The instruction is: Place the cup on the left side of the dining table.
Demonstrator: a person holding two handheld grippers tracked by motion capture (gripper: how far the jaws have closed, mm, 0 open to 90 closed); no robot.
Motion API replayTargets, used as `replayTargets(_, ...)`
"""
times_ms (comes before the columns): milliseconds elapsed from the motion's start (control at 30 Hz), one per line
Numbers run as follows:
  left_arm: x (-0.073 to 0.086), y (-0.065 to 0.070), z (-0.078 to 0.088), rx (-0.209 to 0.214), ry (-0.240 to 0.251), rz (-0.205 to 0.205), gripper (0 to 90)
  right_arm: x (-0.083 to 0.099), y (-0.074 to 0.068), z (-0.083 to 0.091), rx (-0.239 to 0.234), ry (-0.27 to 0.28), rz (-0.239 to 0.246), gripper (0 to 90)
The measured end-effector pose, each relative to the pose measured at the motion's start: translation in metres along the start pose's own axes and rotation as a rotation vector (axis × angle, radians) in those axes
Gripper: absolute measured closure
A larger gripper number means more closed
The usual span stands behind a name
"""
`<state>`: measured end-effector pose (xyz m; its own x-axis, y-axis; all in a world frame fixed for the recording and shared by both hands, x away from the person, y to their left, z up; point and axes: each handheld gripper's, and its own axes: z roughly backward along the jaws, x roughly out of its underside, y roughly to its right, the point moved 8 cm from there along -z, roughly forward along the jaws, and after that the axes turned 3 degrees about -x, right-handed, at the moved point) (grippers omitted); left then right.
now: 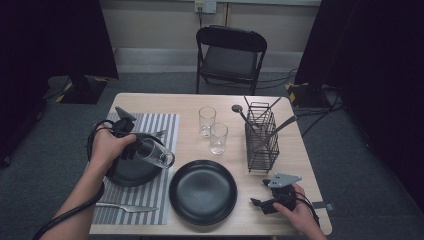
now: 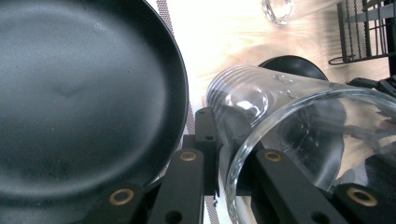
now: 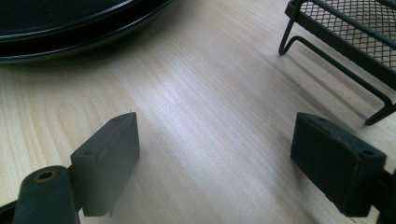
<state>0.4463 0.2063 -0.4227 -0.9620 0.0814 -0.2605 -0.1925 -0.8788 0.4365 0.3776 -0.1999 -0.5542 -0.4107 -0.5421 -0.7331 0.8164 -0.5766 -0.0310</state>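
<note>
My left gripper is shut on a clear drinking glass, which lies tilted on its side just above a black plate on the striped placemat. In the left gripper view the glass has its rim wall pinched between the two jaws of that gripper, with the black plate to the left. My right gripper rests open near the table's front right corner. In the right gripper view, bare wood lies between the spread jaws of this gripper.
A second black plate sits front centre. Two upright glasses stand mid-table, next to a wire cutlery rack holding utensils. A knife lies on the placemat's front part. A folding chair stands behind the table.
</note>
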Motion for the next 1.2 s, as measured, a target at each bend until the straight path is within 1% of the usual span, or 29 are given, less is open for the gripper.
replayTargets(133, 0.003, 0.001, 0.004, -0.005, 0.007, -0.008, 84.9, 0.0, 0.0, 0.0, 0.0, 0.0, 0.0, 14.6)
replayTargets(200, 0.004, 0.002, 0.006, 0.002, 0.005, -0.005, 84.9, 0.0, 0.0, 0.0, 0.0, 0.0, 0.0, 14.6)
replayTargets(233, 0.004, 0.001, 0.006, -0.004, 0.005, -0.015, 84.9, 0.0, 0.0, 0.0, 0.0, 0.0, 0.0, 14.6)
replayTargets(300, 0.006, 0.002, 0.007, 0.009, 0.0, -0.008, 84.9, 0.0, 0.0, 0.0, 0.0, 0.0, 0.001, 14.6)
replayTargets(333, 0.007, 0.002, 0.007, 0.007, 0.003, -0.015, 84.9, 0.0, 0.0, 0.0, 0.0, 0.0, 0.0, 14.6)
replayTargets(400, 0.009, 0.002, 0.007, 0.002, -0.003, -0.012, 85.0, 0.0, 0.0, 0.0, 0.0, 0.0, 0.0, 14.6)
replayTargets(433, 0.01, 0.003, 0.006, 0.007, -0.005, -0.009, 85.0, 0.0, 0.0, 0.0, 0.0, 0.0, 0.0, 14.6)
replayTargets(467, 0.01, 0.002, 0.006, 0.005, -0.01, -0.017, 85.0, 0.0, 0.0, 0.0, 0.0, 0.0, 0.0, 14.7)
replayTargets(500, 0.011, 0.002, 0.005, 0.003, -0.007, -0.015, 85.0, 0.0, 0.0, 0.0, 0.0, 0.0, 0.001, 14.6)
replayTargets(567, 0.013, 0.003, 0.005, 0.016, -0.009, -0.008, 84.9, 0.0, 0.0, 0.0, 0.0, 0.0, 0.0, 14.6)
replayTargets(600, 0.014, 0.003, 0.005, 0.016, -0.015, -0.01, 85.0, 0.0, 0.0, 0.0, -0.001, 0.0, 0.0, 14.7)
replayTargets(633, 0.015, 0.003, 0.006, 0.01, -0.009, -0.012, 85.0, 0.0, 0.0, 0.0, -0.001, 0.0, 0.001, 14.6)
replayTargets(667, 0.015, 0.003, 0.006, 0.013, -0.01, -0.014, 85.0, 0.0, 0.0, 0.0, -0.001, 0.0, 0.001, 14.6)
replayTargets(700, 0.016, 0.003, 0.006, 0.02, -0.011, -0.005, 85.0, 0.0, 0.0, 0.0, 0.0, 0.0, 0.001, 14.6)
replayTargets(733, 0.017, 0.003, 0.007, 0.02, -0.01, -0.009, 85.0, 0.0, 0.0, 0.0, 0.0, 0.0, 0.001, 14.6)
replayTargets(767, 0.018, 0.002, 0.008, 0.005, -0.005, -0.013, 84.9, 0.0, 0.0, 0.0, -0.001, 0.0, 0.0, 14.6)
replayTargets(800, 0.019, 0.003, 0.008, 0.019, -0.012, -0.007, 85.0, 0.0, 0.0, 0.0, -0.001, 0.0, 0.0, 14.6)
replayTargets(867, 0.021, 0.002, 0.007, 0.016, -0.008, -0.007, 85.0, 0.0, 0.0, 0.0, -0.001, 0.0, 0.0, 14.6)
replayTargets(900, 0.022, 0.002, 0.007, 0.021, -0.009, -0.002, 85.1, 0.0, 0.0, 0.0, -0.001, 0.0, 0.0, 14.6)
replayTargets(933, 0.024, 0.001, 0.006, 0.024, -0.019, -0.01, 85.1, 0.0, 0.0, 0.0, -0.001, 0.0, 0.001, 14.6)
replayTargets(967, 0.025, 0.001, 0.005, 0.02, -0.012, -0.002, 85.1, 0.0, 0.0, 0.0, -0.001, 0.0, 0.0, 14.6)
replayTargets(1000, 0.026, 0.0, 0.005, 0.029, -0.017, -0.006, 85.2, 0.0, 0.0, 0.0, -0.001, 0.0, 0.0, 14.6)
replayTargets(1067, 0.027, -0.002, 0.003, 0.047, -0.013, 0.007, 85.3, 0.0, 0.0, 0.0, -0.001, 0.0, 0.0, 14.6)
replayTargets(1100, 0.028, -0.004, 0.002, 0.042, -0.01, 0.013, 85.3, 0.0, 0.0, 0.0, -0.001, 0.0, 0.001, 14.6)
replayTargets(1133, 0.028, -0.004, 0.001, 0.056, -0.008, 0.017, 85.4, 0.0, 0.0, 0.0, -0.001, 0.0, 0.001, 14.6)
replayTargets(1167, 0.029, -0.005, 0.001, 0.056, -0.007, 0.027, 85.4, 0.0, 0.0, 0.0, -0.001, 0.0, 0.001, 14.6)
replayTargets(1200, 0.03, -0.007, 0.001, 0.056, -0.015, 0.018, 85.4, 0.0, 0.0, 0.0, -0.001, 0.0, 0.001, 14.6)
